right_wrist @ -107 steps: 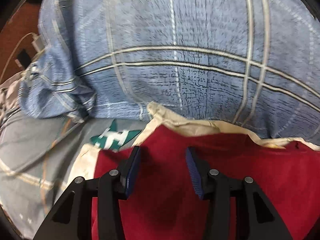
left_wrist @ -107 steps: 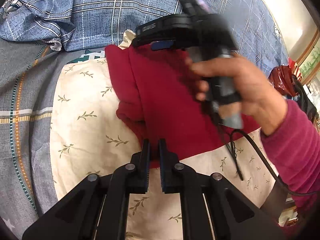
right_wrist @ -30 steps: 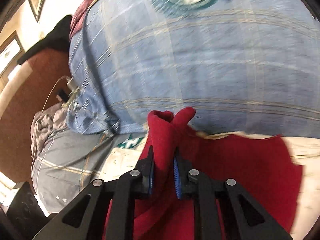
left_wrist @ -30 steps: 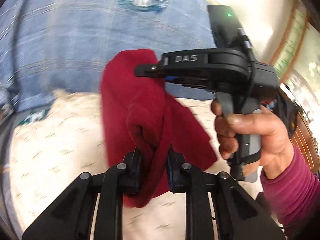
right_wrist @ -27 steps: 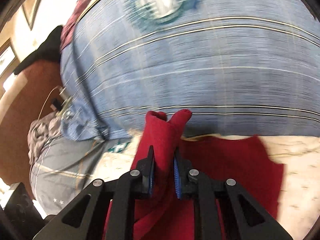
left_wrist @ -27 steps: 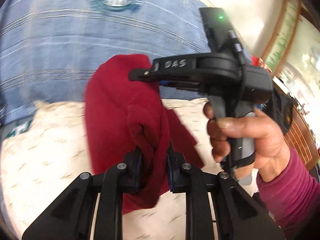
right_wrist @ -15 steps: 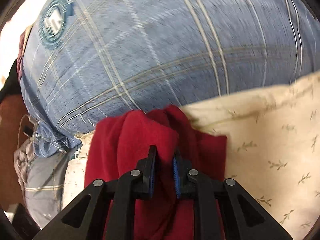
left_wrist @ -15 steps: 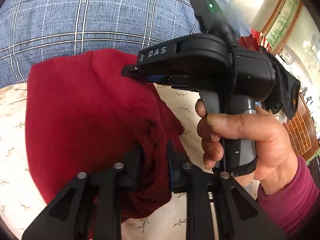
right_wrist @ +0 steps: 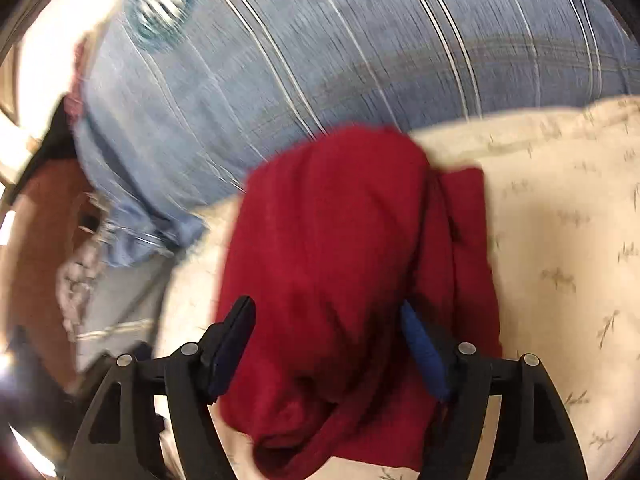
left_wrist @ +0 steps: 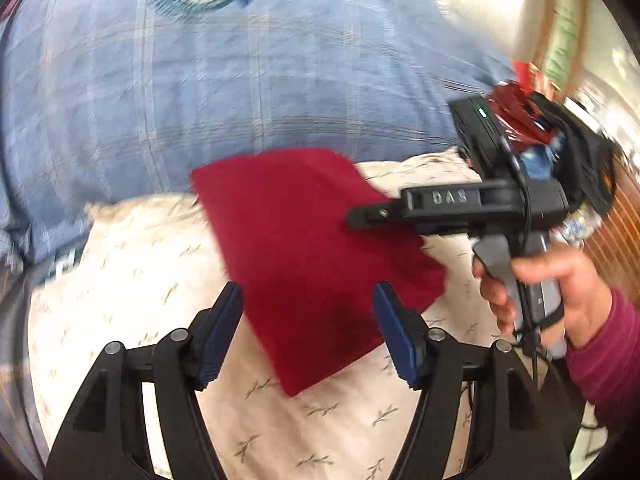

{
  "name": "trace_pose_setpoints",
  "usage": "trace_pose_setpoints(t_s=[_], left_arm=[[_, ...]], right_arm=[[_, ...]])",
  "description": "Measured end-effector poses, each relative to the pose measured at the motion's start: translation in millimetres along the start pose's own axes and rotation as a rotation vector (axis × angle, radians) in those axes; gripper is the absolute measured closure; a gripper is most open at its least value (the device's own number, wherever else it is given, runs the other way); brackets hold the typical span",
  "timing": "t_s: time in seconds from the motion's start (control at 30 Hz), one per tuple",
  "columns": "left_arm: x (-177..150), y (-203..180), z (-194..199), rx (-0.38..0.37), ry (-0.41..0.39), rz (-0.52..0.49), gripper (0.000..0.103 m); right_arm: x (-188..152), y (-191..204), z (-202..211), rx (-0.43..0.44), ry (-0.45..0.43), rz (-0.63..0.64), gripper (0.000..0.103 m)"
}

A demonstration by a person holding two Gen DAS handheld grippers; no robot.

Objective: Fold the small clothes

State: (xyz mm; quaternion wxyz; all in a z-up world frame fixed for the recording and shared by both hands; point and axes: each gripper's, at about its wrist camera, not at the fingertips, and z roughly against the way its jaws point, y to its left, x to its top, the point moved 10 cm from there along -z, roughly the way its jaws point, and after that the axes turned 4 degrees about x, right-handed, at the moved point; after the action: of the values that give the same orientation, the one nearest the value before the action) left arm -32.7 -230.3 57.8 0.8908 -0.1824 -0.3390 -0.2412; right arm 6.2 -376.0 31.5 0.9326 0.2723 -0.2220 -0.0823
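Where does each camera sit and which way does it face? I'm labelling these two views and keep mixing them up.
Left wrist: sits on the left gripper, looking forward over its open fingers at the red garment on the cream cloth; the right gripper and the person's right hand show at the right.
Right wrist: sits on the right gripper, looking over open fingers onto the red garment; no hand shows.
Shared: the garment, the cream cloth and the blue plaid bedding.

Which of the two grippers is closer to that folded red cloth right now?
Too close to call. The left gripper is open, its fingers straddling the near edge of the red cloth. The right gripper is open over its right side; contact unclear for either.
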Motion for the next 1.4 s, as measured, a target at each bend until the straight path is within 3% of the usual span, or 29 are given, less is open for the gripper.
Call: trace_pose_setpoints(t_s=[0.03, 0.07, 0.13, 0.27, 0.37, 0.43, 0.6, 0.7, 0.87, 0.97, 1.0, 1.1, 1.2, 1.3, 1.4], left_arm=[[-3.1, 3.8, -2.3, 0.001, 0.009, 0.016, 0.037], [-4.8, 2.0, -5.7, 0.006, 0.016, 0.027, 0.037], [-8.4, 3.6, -9.0, 0.028, 0.027, 0.033, 0.037], [-11.1, 1.3, -19.8, 0.047, 0.041, 0.032, 0.037], [-12.1, 2.1, -35.0, 0.064, 0.067, 0.064, 0.037], [-11.9, 3.4, -42.0, 0.073, 0.082, 0.093, 0.037], [-11.4, 7.8, -36.4, 0.122, 0.059, 0.079, 0.037], [-9.6, 12.9, -41.3, 0.162, 0.053, 0.074, 0.037], [-13.6, 14.8, -51.7, 0.160, 0.072, 0.095, 0.036], [-14.3, 14.2, -53.8, 0.159, 0.072, 0.092, 0.033], [-14.4, 14.1, -54.5, 0.156, 0.073, 0.092, 0.031], [-14.7, 13.6, -55.5, 0.155, 0.079, 0.089, 0.031], [-14.5, 13.0, -55.5, 0.159, 0.080, 0.082, 0.031], [-15.2, 12.2, -56.8, 0.158, 0.083, 0.082, 0.030], [-16.1, 11.4, -58.3, 0.161, 0.084, 0.085, 0.030]], right_arm=[[-1.7, -2.6, -5.8, 0.006, -0.002, -0.023, 0.056], [-3.1, -2.5, -7.9, 0.019, -0.010, -0.028, 0.074], [-2.7, 0.2, -2.2, 0.010, -0.031, -0.002, 0.082], [0.0, 10.7, 28.5, -0.090, -0.121, 0.151, 0.083], [-2.0, -2.2, 20.4, -0.179, -0.089, 0.192, 0.083], [-8.0, -12.1, 8.3, -0.185, -0.045, 0.167, 0.076], [-5.1, -12.6, 42.6, -0.200, -0.134, 0.151, 0.066], [-6.6, 5.4, 57.4, -0.205, -0.172, 0.226, 0.067], [-18.0, 34.8, 41.5, -0.200, -0.132, 0.367, 0.070], [-16.1, 7.2, 25.6, -0.260, -0.093, 0.310, 0.071], [-16.5, -4.4, 21.9, -0.270, -0.078, 0.279, 0.076], [-18.3, -21.4, 23.7, -0.258, -0.077, 0.218, 0.076], [-17.8, -17.7, 46.6, -0.272, -0.122, 0.198, 0.069], [-17.4, -1.8, 67.3, -0.256, -0.173, 0.218, 0.069], [-28.1, 25.2, 66.1, -0.193, -0.141, 0.286, 0.070]])
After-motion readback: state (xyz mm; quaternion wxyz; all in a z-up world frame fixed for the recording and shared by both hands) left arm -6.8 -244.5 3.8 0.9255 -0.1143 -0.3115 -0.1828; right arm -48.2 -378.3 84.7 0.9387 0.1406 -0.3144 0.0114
